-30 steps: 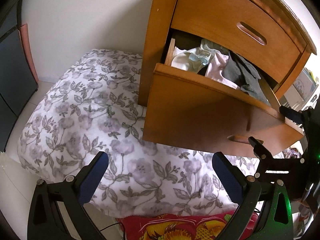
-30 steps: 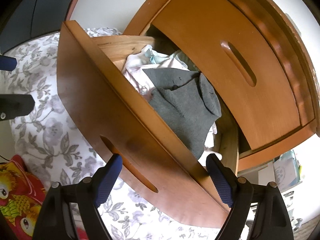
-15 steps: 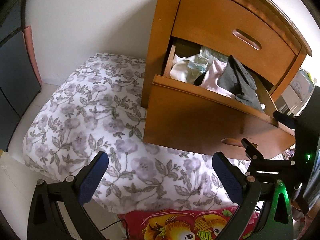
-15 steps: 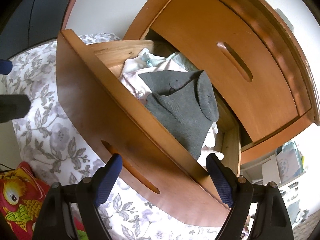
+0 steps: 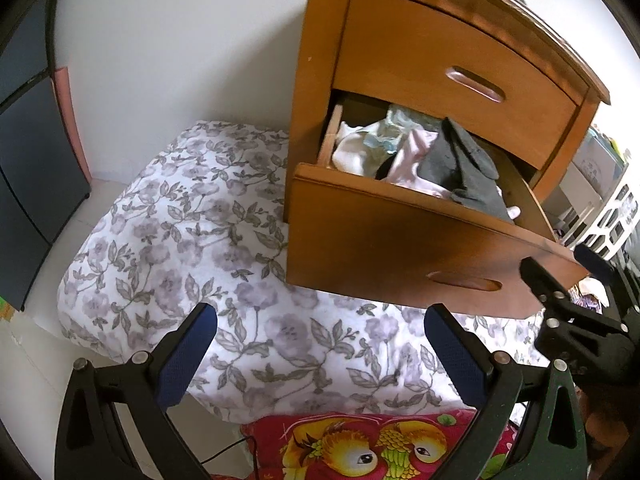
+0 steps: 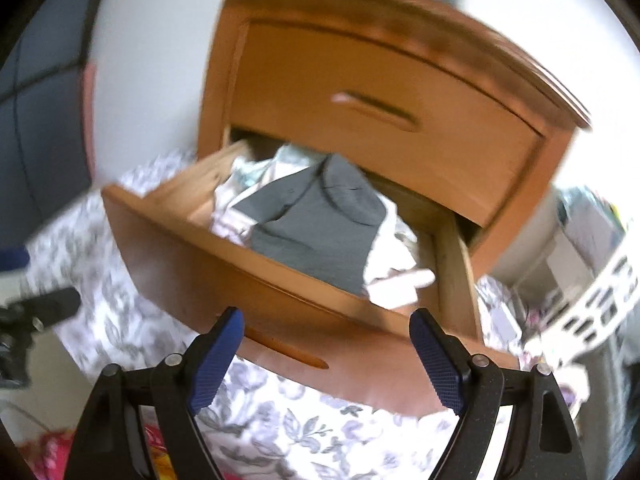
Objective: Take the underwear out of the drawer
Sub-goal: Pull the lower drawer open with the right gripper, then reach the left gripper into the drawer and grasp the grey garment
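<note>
The wooden nightstand's lower drawer [image 5: 400, 244] [image 6: 256, 292] stands pulled out, full of clothes. A grey garment [image 5: 468, 168] [image 6: 320, 220] lies on top of pale pink and white pieces [image 5: 412, 152] [image 6: 396, 280]. My left gripper [image 5: 320, 344] is open, low over the flowered bedding and in front of the drawer. My right gripper [image 6: 326, 344] is open too, facing the drawer front from a little way off, with nothing between its fingers. It also shows at the right edge of the left wrist view as the right gripper [image 5: 568, 280]. The right wrist view is blurred.
A closed upper drawer [image 5: 452, 88] sits above the open one. Flowered bedding [image 5: 180, 248] spreads below and left. A red patterned cloth [image 5: 360, 444] lies near me. A dark cabinet [image 5: 28, 168] stands at left, a white basket [image 5: 612, 220] at right.
Both grippers have pulled back from the drawer. The right one has swung round so the drawer now faces it squarely. Both stay open and empty.
</note>
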Demonstrator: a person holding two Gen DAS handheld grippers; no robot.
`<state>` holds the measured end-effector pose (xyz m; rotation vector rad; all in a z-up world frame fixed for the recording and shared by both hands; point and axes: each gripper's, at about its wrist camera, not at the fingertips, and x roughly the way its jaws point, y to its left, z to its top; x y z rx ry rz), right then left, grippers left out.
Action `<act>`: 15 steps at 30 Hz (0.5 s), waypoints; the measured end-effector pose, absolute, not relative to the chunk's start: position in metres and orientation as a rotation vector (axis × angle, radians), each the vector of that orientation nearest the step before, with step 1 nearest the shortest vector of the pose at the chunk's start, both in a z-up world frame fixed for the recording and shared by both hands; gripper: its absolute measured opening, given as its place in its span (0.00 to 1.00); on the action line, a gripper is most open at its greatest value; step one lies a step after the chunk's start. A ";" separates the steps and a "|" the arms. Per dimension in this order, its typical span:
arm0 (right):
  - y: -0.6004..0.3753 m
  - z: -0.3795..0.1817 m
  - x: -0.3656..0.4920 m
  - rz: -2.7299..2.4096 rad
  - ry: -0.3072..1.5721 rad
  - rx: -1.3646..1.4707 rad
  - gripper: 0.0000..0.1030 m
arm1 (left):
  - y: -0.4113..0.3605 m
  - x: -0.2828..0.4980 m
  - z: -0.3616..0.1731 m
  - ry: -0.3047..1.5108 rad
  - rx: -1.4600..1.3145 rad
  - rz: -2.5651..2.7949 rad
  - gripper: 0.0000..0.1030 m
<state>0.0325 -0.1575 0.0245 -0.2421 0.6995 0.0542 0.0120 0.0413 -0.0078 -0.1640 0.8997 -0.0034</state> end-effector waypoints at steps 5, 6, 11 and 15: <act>-0.179 0.031 0.013 -0.015 0.677 -0.123 0.88 | 0.029 0.006 -0.003 0.875 -0.131 -0.005 1.00; -0.182 0.033 0.008 -0.032 0.664 -0.113 0.90 | 0.028 0.005 -0.003 0.873 -0.128 -0.004 1.00; -0.196 0.042 -0.008 -0.044 0.631 -0.054 1.00 | 0.020 0.002 -0.001 0.867 -0.105 -0.003 1.00; -0.199 0.044 -0.012 -0.046 0.619 -0.048 1.00 | 0.013 0.000 -0.001 0.862 -0.085 -0.003 1.00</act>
